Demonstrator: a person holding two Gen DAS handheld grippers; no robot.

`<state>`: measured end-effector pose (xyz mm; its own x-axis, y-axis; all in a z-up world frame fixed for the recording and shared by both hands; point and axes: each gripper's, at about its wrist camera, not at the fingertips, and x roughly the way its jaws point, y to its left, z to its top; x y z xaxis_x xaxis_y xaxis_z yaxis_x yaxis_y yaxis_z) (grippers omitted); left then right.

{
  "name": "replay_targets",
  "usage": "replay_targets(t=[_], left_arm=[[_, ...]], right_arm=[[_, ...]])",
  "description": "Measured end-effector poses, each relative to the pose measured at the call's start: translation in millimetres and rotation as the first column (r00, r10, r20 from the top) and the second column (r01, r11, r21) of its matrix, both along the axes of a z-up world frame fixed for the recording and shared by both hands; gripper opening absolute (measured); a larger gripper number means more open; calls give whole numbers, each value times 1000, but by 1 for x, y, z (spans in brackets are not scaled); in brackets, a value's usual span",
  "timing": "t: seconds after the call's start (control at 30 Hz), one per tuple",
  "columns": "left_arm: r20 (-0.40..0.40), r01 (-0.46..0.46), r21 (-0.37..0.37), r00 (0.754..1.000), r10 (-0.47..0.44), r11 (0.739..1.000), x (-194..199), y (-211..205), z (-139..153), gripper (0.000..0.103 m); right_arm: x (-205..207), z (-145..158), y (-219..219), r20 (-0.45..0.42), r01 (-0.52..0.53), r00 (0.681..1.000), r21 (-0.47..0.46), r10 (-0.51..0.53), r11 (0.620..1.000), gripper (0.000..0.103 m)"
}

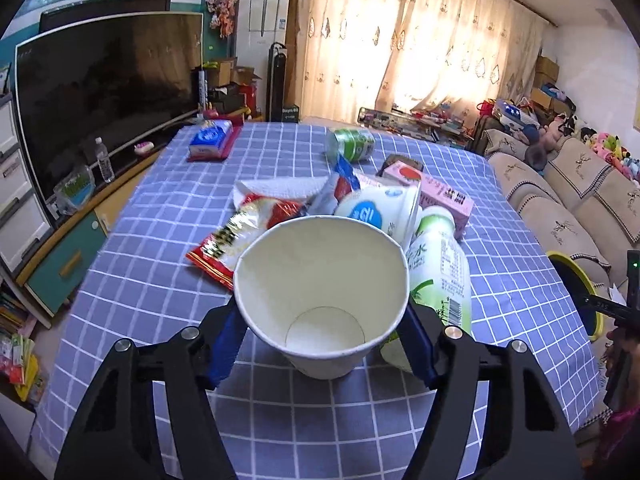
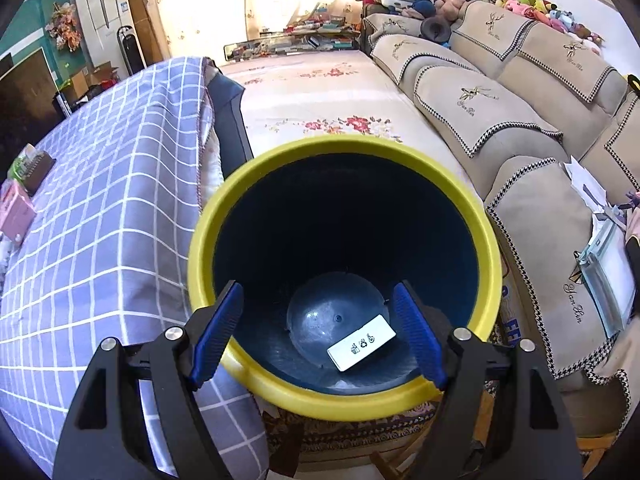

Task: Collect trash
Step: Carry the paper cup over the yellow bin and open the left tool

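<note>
My left tongs (image 1: 322, 334) have a white paper cup (image 1: 324, 292) between the blue pads (image 1: 226, 344), one pad against each side of its wall below the rim, so I read them as clamped on it; the cup is empty, tipped with its mouth toward the camera, its base just above the checked cloth of the table (image 1: 160, 280). Right behind the cup lies the pile of trash: a red and gold snack bag (image 1: 232, 240) to the left, a white tub (image 1: 380, 210) with a blue logo behind, a green and white bottle (image 1: 440, 268) lying just beside the cup on the right, a pink carton (image 1: 440, 192) past that; a green can (image 1: 352, 144) lies further back, and a blue tissue pack (image 1: 210, 140) sits well apart near the far left corner.

My right tongs (image 2: 318, 332) stand open, pads apart with nothing pressed between them; they hang over the mouth of the bin (image 2: 400, 152), yellow-rimmed and dark blue inside; a small white box (image 2: 360, 342) lies on its bottom; the bin sits between the table's edge and a beige sofa (image 2: 500, 120). In the left view the bin's rim shows at the right edge, beyond the table.
</note>
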<state>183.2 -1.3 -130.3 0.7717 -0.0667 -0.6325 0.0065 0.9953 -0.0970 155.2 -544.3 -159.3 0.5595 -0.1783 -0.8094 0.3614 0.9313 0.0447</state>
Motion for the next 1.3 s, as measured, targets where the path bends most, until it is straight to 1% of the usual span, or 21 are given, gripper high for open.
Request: replay_targets(t=[0.1, 0.2, 0.3, 0.43, 0.53, 0.63, 0.7, 0.73, 0.77, 0.8, 0.83, 0.97, 1.13, 1.23, 1.3], left_arm=[[27, 2, 6, 1000, -3, 1000, -12, 1, 16, 68], [52, 48, 15, 997, -49, 999, -21, -9, 36, 68], [56, 114, 2, 992, -114, 993, -20, -27, 48, 68], [50, 239, -33, 970, -238, 970, -4, -74, 58, 68], [51, 318, -30, 947, -316, 948, 10, -116, 61, 68], [44, 399, -30, 916, -398, 916, 25, -162, 61, 68], [36, 464, -20, 885, -463, 885, 35, -203, 59, 68], [33, 485, -18, 874, -484, 874, 37, -218, 58, 68], [28, 521, -16, 854, -520, 854, 41, -240, 57, 68], [25, 539, -13, 842, -539, 842, 44, -255, 55, 69], [18, 565, -8, 825, -565, 825, 47, -276, 53, 68], [-18, 643, -4, 765, -643, 766, 56, -344, 38, 68], [-72, 707, -7, 705, -706, 707, 72, -408, 15, 69], [-93, 723, 13, 689, -719, 691, 78, -438, -2, 70], [-122, 730, 13, 679, -723, 683, 85, -457, -14, 70]], right_arm=[[-8, 6, 2, 21, -4, 1000, -1, 4, 1000, 73], [-17, 13, 2, 41, -2, 999, -9, 3, 1000, 73], [-30, 24, -2, 75, 17, 997, -25, -15, 1000, 73], [-49, 41, -13, 130, 53, 990, -29, -49, 998, 73], [-61, 52, -25, 161, 79, 984, -39, -72, 996, 73], [-72, 60, -39, 183, 107, 978, -44, -98, 993, 73], [-77, 63, -49, 193, 125, 975, -42, -114, 991, 73], [-80, 63, -54, 198, 133, 972, -38, -124, 990, 73], [-82, 63, -58, 200, 139, 971, -36, -130, 990, 73], [-84, 63, -63, 201, 148, 970, -35, -138, 988, 73], [-86, 63, -67, 201, 155, 969, -35, -145, 987, 74], [-94, 61, -82, 200, 181, 964, -25, -173, 983, 74], [-106, 57, -96, 203, 222, 956, -18, -214, 975, 76], [-113, 55, -102, 202, 241, 951, -12, -234, 970, 77], [-117, 53, -106, 196, 255, 949, -12, -247, 967, 77]])
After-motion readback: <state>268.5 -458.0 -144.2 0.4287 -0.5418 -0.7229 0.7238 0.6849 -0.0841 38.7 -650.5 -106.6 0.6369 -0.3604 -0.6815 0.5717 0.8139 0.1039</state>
